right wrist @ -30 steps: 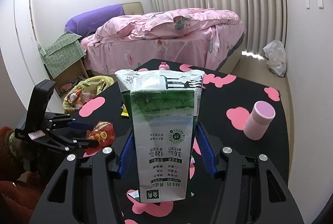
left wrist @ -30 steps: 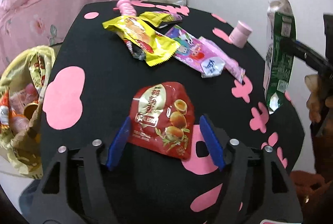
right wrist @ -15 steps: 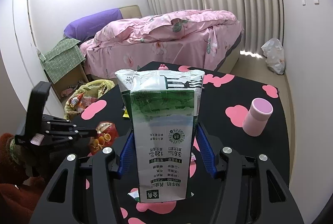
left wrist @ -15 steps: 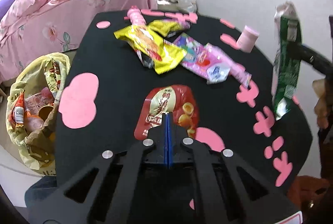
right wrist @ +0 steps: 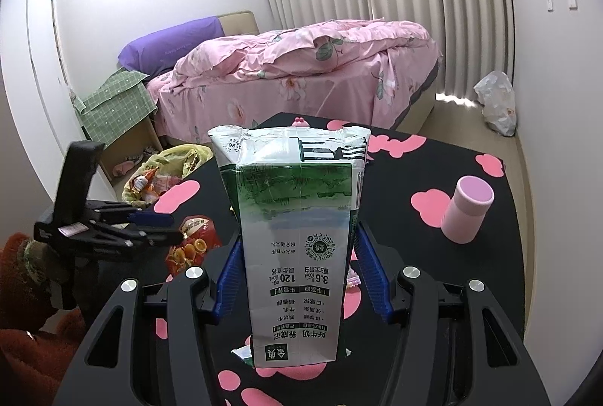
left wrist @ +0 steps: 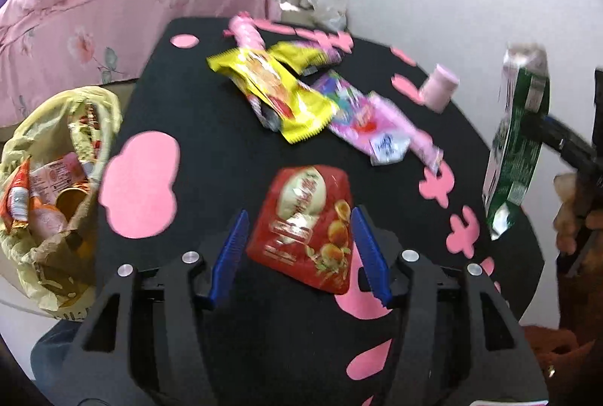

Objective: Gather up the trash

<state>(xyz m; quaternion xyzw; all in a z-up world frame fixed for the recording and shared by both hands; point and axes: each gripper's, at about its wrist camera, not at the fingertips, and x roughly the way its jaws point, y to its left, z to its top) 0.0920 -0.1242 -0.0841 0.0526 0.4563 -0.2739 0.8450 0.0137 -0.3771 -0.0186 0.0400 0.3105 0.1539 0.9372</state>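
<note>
Left wrist: wrapper-filled trash bag [left wrist: 56, 180].

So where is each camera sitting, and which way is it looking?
Left wrist: on the left gripper, facing down at the red snack packet on the black table; its blue fingers show.
Right wrist: on the right gripper, facing the bed; its fingers clamp the milk carton.
Both show the carton, packet, pink cup and trash bag.

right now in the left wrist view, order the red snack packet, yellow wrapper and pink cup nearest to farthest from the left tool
1. red snack packet: between the open fingers of the left tool, flat on the table.
2. yellow wrapper: further up the table, mid-left.
3. pink cup: far right side, near the wall.
</note>
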